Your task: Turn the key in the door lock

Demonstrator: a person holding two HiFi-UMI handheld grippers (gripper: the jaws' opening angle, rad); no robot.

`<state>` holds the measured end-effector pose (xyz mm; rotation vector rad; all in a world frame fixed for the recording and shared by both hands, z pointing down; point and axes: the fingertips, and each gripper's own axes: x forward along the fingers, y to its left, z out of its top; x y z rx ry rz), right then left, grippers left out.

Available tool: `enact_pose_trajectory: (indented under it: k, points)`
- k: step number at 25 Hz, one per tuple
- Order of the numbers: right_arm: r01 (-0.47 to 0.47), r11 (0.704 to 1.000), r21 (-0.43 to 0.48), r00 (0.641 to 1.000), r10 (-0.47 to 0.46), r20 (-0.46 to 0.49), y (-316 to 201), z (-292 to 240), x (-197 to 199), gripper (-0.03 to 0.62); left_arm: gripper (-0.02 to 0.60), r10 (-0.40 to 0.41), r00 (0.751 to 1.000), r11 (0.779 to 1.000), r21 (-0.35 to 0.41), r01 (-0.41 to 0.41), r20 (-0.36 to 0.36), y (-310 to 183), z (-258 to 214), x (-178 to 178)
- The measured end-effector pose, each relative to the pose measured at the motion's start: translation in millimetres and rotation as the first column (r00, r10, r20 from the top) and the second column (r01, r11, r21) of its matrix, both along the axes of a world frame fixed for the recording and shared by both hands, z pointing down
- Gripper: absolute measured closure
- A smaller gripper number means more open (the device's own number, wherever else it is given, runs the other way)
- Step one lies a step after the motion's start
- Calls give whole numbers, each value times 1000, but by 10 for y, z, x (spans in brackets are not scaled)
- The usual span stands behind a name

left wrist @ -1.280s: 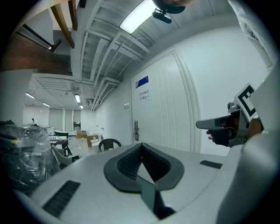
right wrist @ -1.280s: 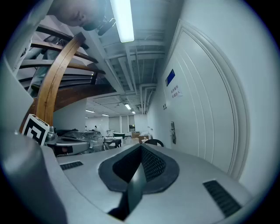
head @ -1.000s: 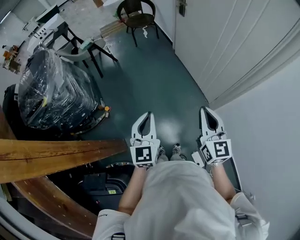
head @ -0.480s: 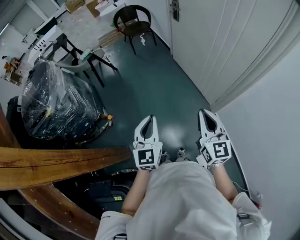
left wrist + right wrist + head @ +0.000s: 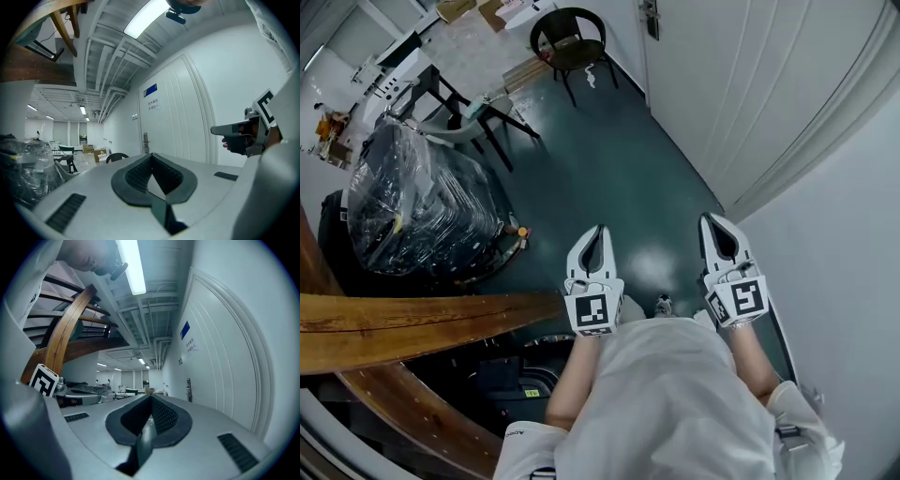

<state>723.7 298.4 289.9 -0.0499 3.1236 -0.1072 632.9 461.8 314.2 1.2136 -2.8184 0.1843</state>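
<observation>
The dark green floor [image 5: 614, 169] bears a black chair [image 5: 570, 36] and a plastic-wrapped load [image 5: 417, 206].

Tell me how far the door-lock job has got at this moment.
Nothing looks done. The left gripper and right gripper are both shut and empty, held out over the floor, well short of the lock on the white door. No key can be made out from here. Left: reach the lock, grip the key, turn it.

Two white two-jaw grippers are counted: the left gripper [image 5: 600, 231] and the right gripper [image 5: 711, 221]. One black round-seated chair [image 5: 572, 33] is seen far off, one plastic-wrapped dark bundle [image 5: 412, 197] at left, and one white panelled door [image 5: 750, 84] at right.
</observation>
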Motion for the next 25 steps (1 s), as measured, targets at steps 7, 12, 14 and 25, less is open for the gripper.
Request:
enact_pose_trajectory:
  k: [7,12,14,25]
  points:
    - [35,999,30,998,-34,-51,-133,83,-281,602,574,18,1000,1000,-20,-19,-24,-205,115,-195]
    - [-17,998,68,995,23,-92,-217,227,-753,602,574,47,999,999,-11,-47,-27,-365,183,-665]
    - [-31,998,60,993,38,-110,-221,275,-998,602,574,54,998,998,-5,-55,-32,-383,197,-921]
    - [-163,986,38,980,166,-112,-371,87,-2188,602,574,158,987,987,26,-157,-22,-586,59,-2265]
